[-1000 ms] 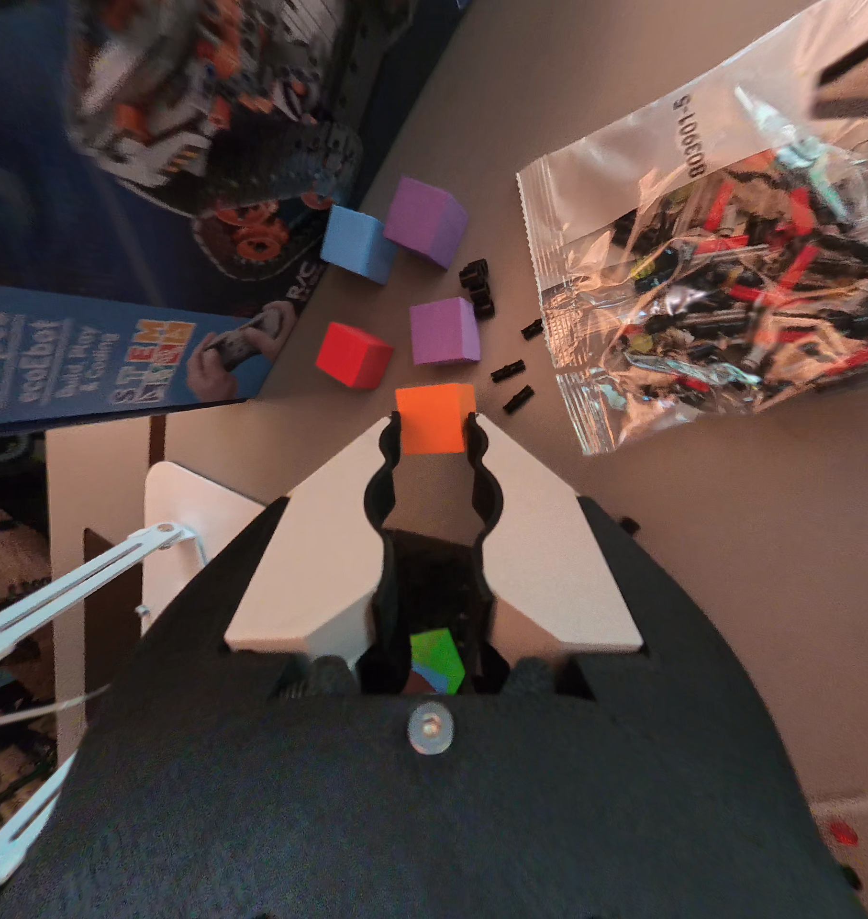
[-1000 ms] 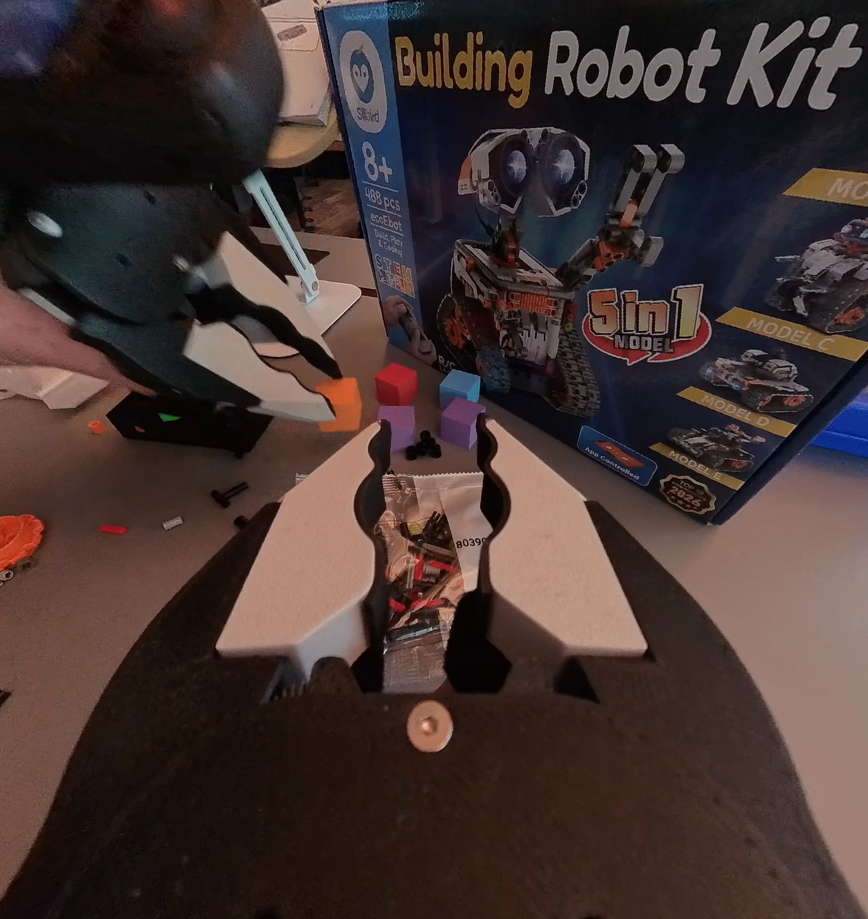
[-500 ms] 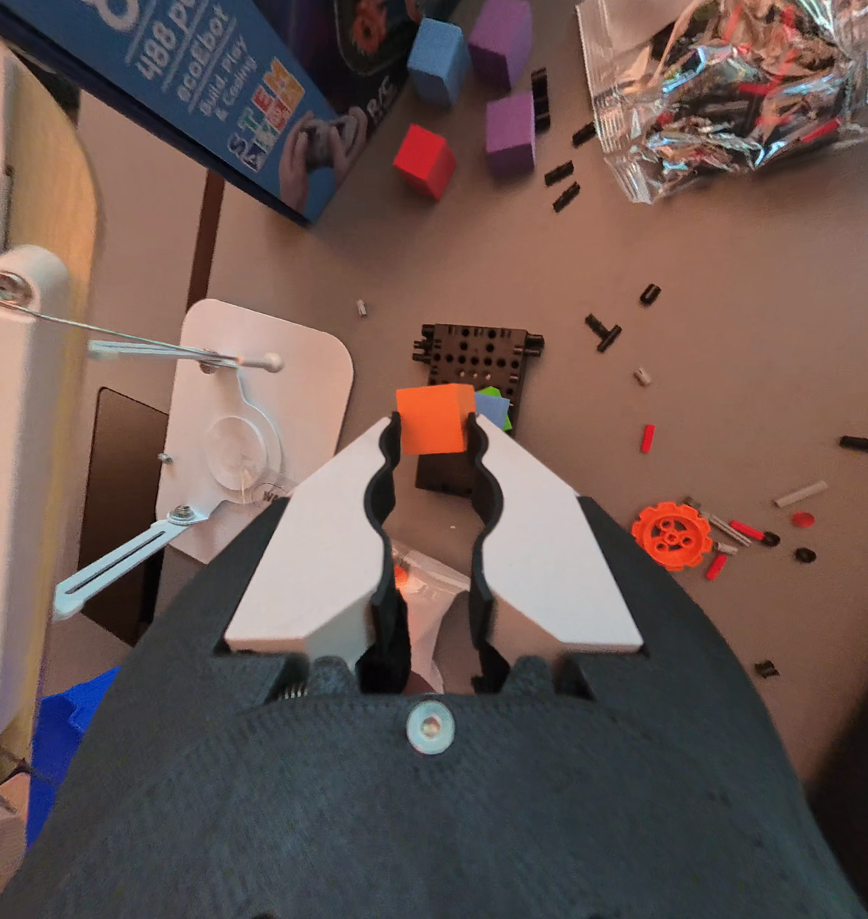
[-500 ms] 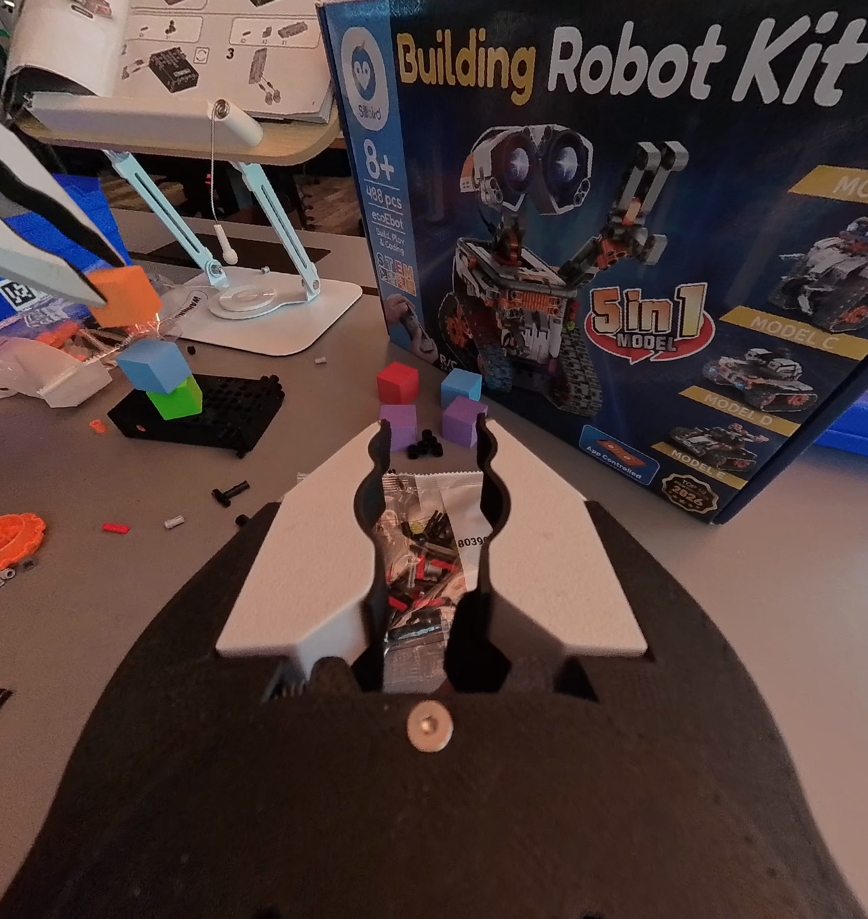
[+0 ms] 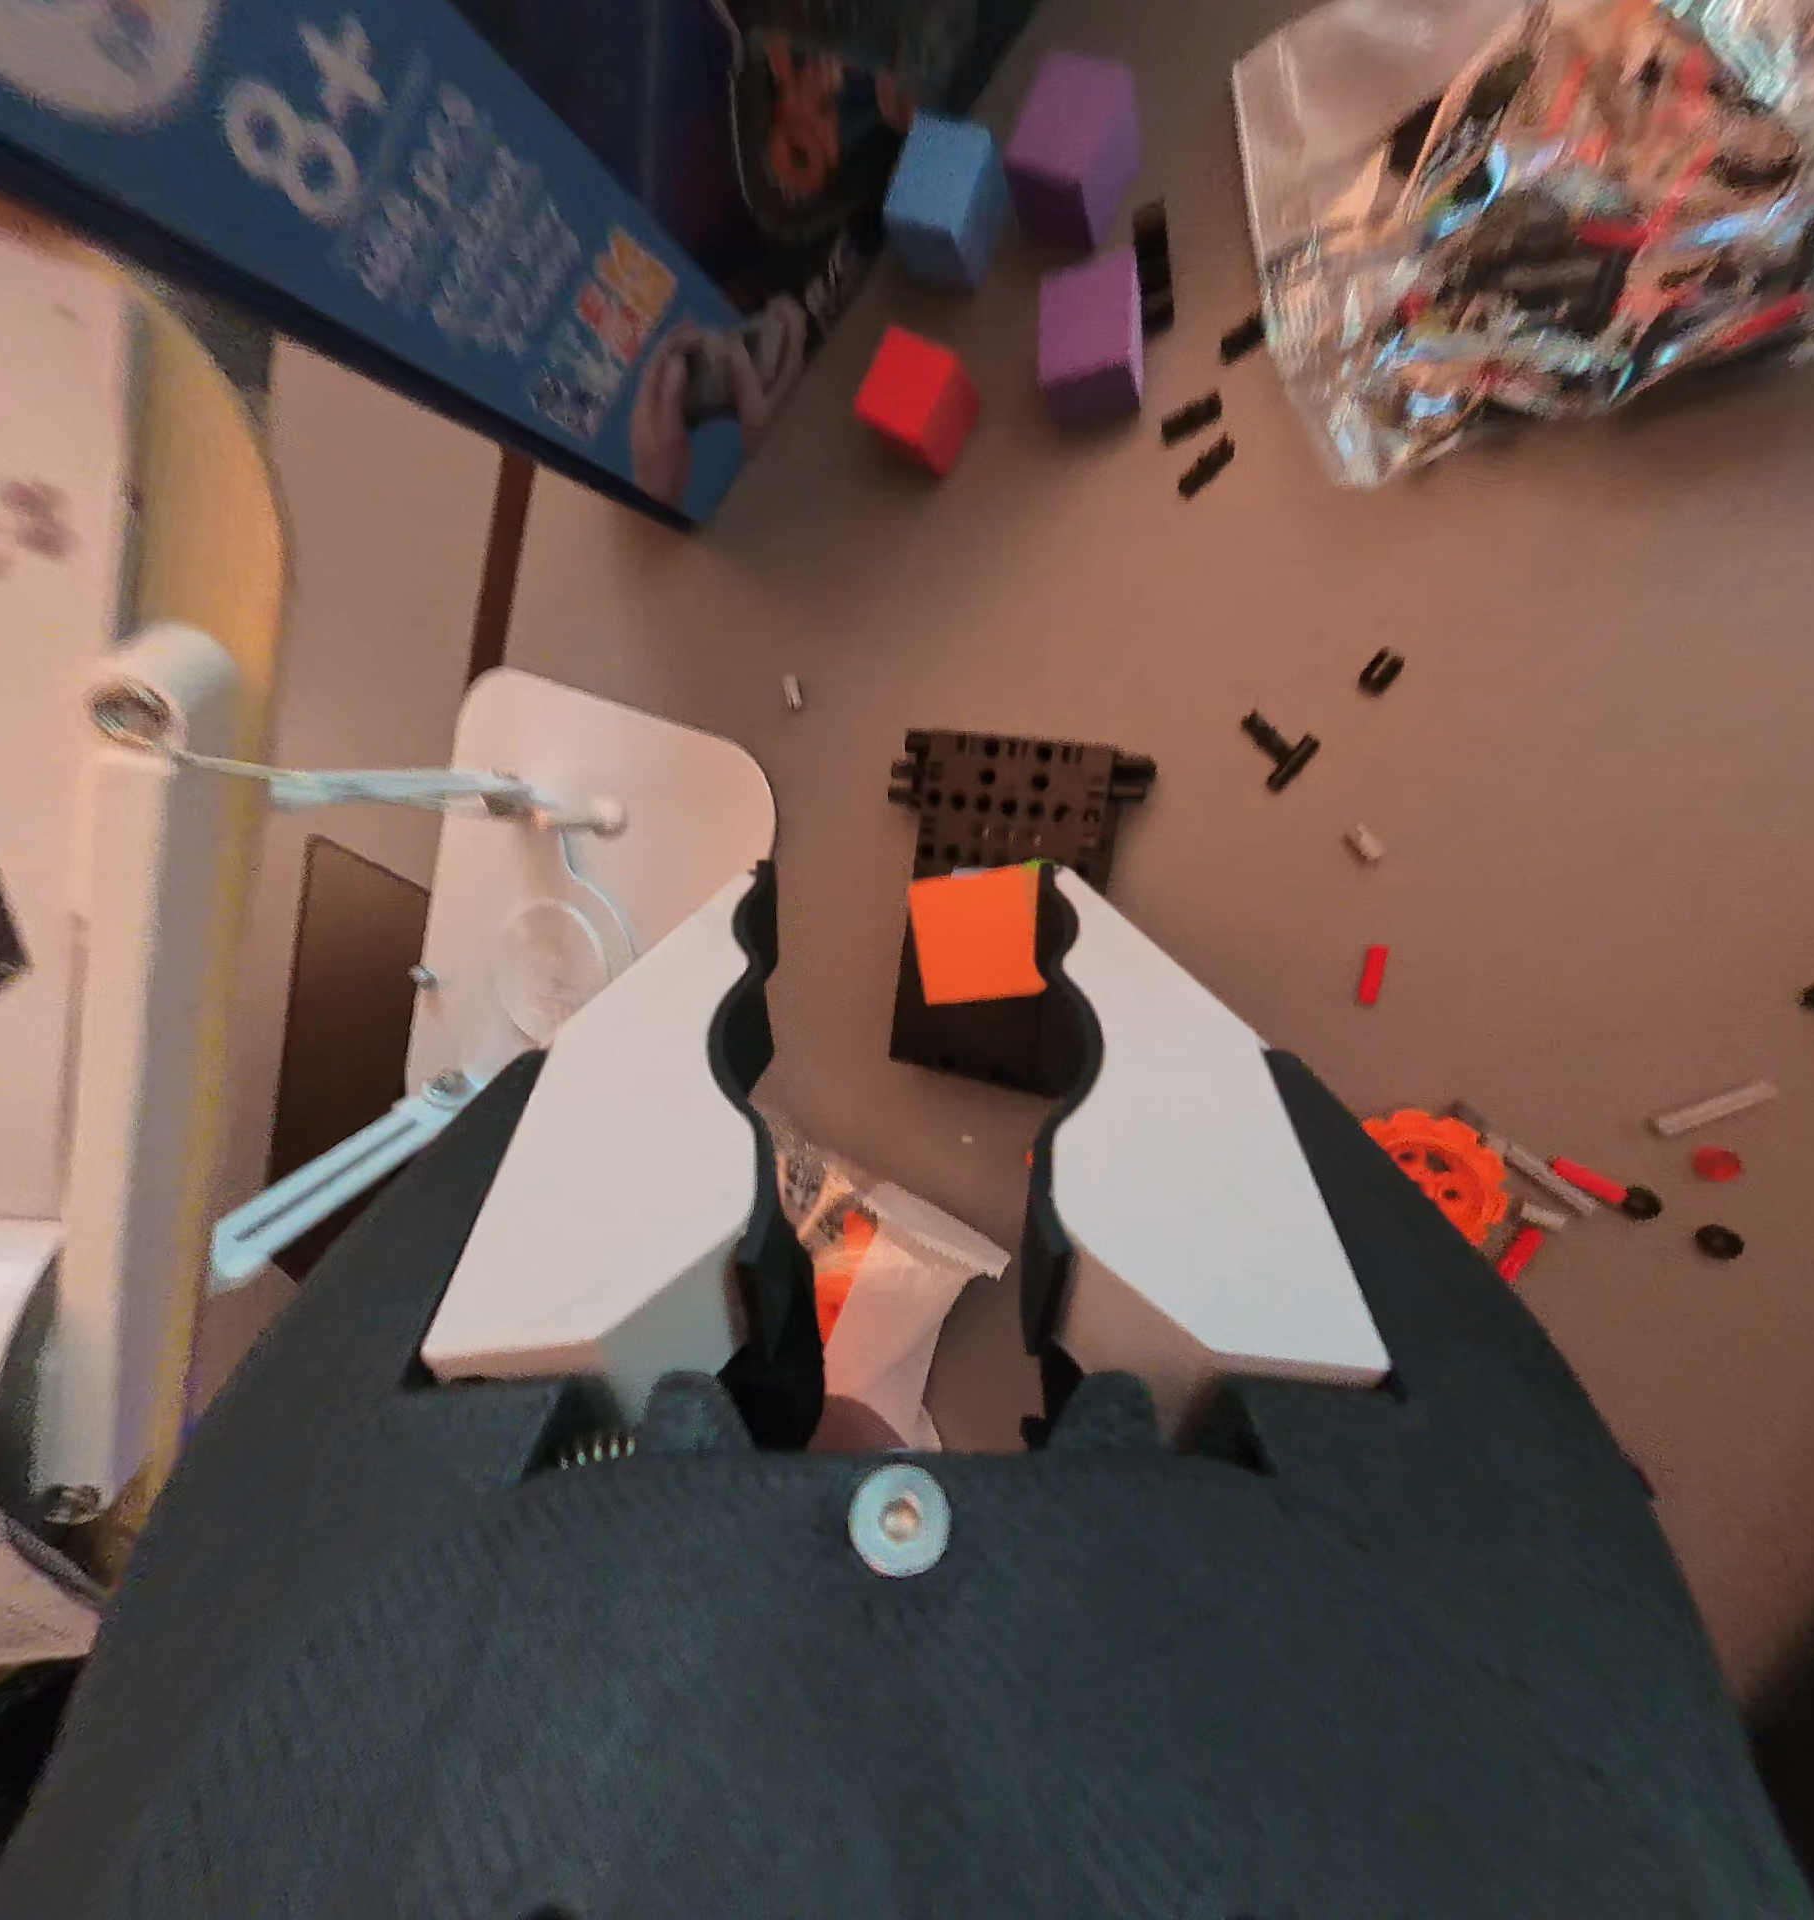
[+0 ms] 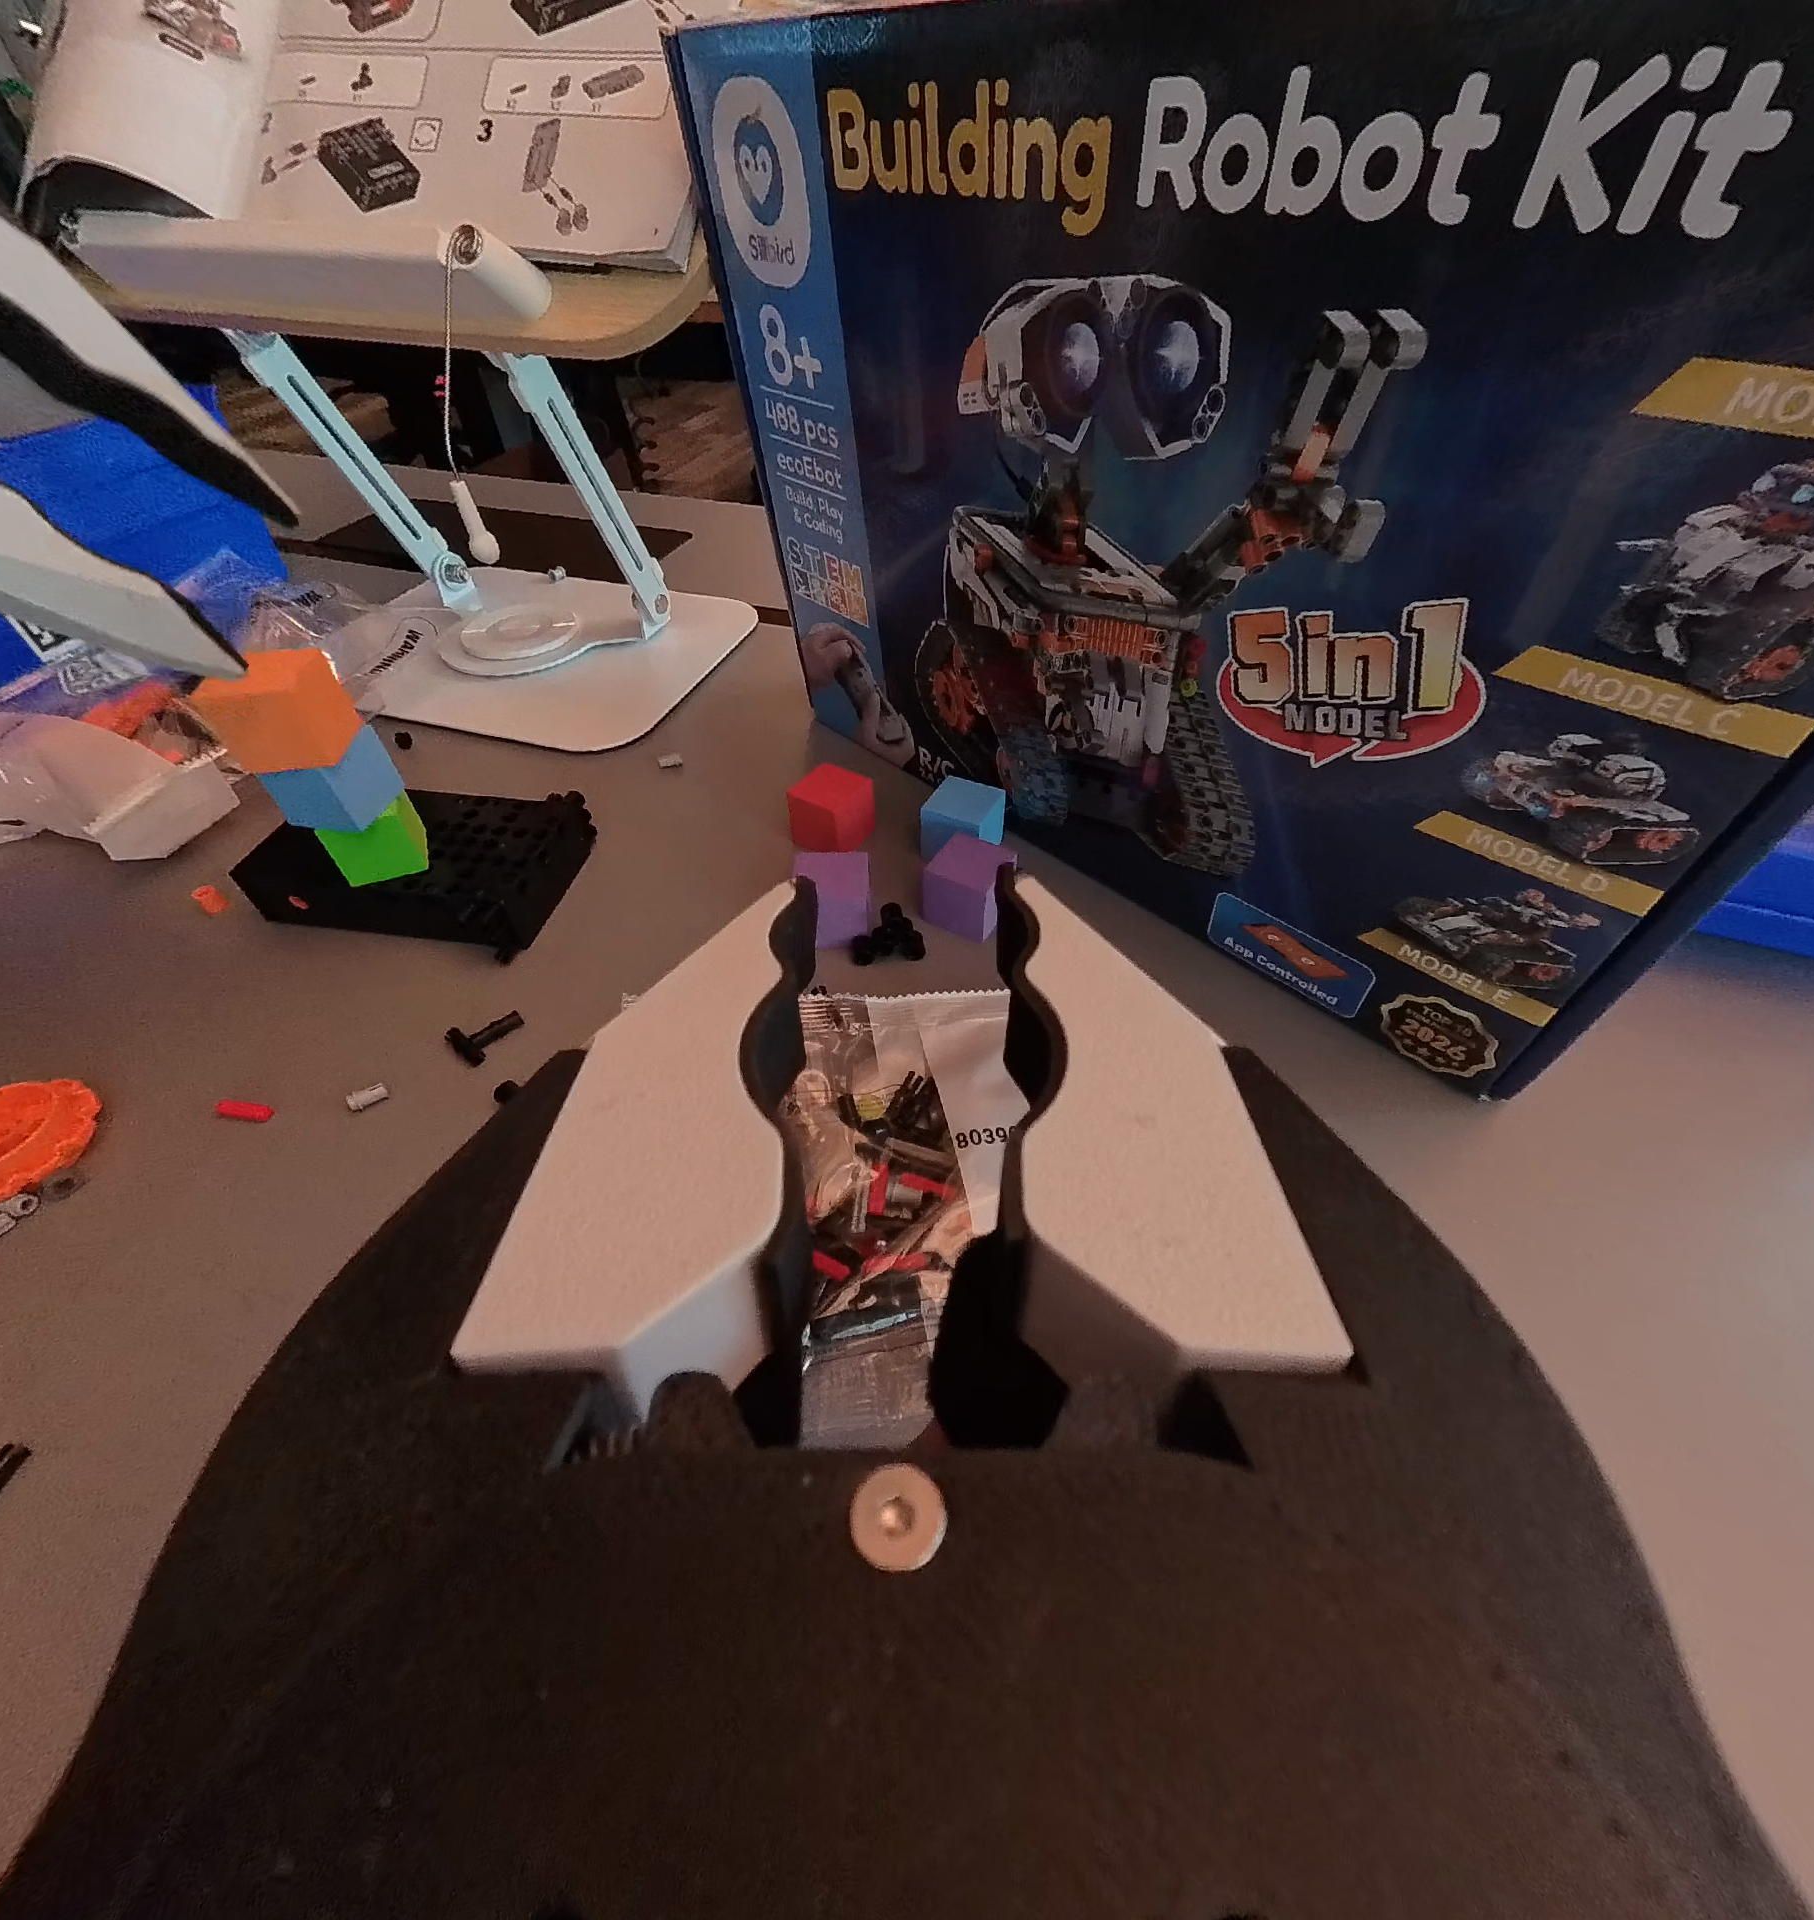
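Hovering left hand-held gripper, jaws spread, orange foam cube atop blue foam cube; withdraw straight up. Right hand-held gripper parted, empty.

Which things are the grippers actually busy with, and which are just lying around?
Being handled: left hand-held gripper, open at the orange cube, atop blue cube, green cube, black plate.
Lying about: red cube, purple cubes, parts bag, orange gear, kit box.

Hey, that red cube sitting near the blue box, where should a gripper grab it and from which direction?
Take the red cube by two opposite flat side faces, coming straight down from above. It sits flat on the table, apart from the purple cube and the box, so fingers probably fit either side.
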Action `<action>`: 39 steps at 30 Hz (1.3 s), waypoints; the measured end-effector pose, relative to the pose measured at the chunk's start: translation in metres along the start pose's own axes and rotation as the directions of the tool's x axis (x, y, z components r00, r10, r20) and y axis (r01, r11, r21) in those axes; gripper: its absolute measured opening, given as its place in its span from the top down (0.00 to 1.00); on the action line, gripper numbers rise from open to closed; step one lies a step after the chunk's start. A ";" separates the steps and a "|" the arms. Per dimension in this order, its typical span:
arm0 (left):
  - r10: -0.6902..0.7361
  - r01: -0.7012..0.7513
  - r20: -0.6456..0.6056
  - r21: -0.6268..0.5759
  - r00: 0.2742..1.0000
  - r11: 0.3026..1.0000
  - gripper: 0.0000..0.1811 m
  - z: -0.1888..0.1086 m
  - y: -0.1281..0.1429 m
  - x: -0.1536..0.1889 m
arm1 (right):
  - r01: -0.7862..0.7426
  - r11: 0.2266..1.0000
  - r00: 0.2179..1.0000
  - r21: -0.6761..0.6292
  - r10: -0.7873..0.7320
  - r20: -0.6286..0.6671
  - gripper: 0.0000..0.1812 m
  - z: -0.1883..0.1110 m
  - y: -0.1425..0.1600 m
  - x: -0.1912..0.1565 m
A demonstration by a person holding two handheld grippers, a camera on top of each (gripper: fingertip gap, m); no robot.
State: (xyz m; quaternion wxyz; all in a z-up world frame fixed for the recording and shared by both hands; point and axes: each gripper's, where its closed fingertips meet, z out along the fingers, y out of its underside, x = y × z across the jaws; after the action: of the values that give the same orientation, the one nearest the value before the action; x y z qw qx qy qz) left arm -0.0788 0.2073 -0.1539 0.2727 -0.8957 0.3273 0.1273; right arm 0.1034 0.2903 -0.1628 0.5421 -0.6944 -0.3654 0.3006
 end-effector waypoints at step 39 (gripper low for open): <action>0.074 -0.074 0.079 -0.006 0.994 0.997 0.85 -0.022 -0.022 -0.011 | -0.028 0.999 1.000 0.041 0.028 0.011 0.82 -0.005 -0.007 0.001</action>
State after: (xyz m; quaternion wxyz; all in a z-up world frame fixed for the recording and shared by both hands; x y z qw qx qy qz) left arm -0.0712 0.2145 -0.1229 0.2794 -0.8776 0.3489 0.1733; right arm 0.1061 0.2893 -0.1549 0.5499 -0.6867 -0.3523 0.3194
